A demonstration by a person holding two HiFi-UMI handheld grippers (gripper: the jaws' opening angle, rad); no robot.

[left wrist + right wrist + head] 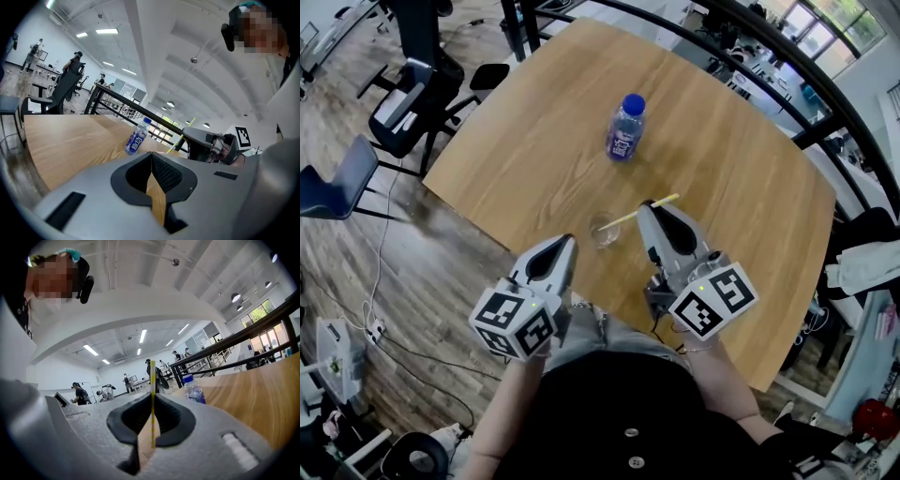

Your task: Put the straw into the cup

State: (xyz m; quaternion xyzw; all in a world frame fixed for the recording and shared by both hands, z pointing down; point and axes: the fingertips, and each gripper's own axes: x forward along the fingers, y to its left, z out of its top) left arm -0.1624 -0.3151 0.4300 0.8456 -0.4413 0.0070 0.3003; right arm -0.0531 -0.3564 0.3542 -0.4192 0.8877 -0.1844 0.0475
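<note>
Right gripper view: straw [152, 401] pinched between fingers [174, 420].

Matt wooden table [534, 141], clear plastic bottle [625, 128], glossy clear cup [604, 231], paper-looking straw [652, 208].

Head view:
- The cup [603, 231] is clear and small, and its rim is barely traceable.
- Cannot tell whether the lower end of the straw [664, 202] is inside the cup or above it.
- The bottle [624, 131] label is too small to read.
- The near edge of the counter [525, 141] is hidden behind the left hand-held gripper [569, 242], the right hand-held gripper [645, 208] and the person's torso.

Left gripper view: the cup and the straw's lower end are hidden behind the gripper body.

Right gripper view: the bottle's lower half is hidden the same way.
</note>
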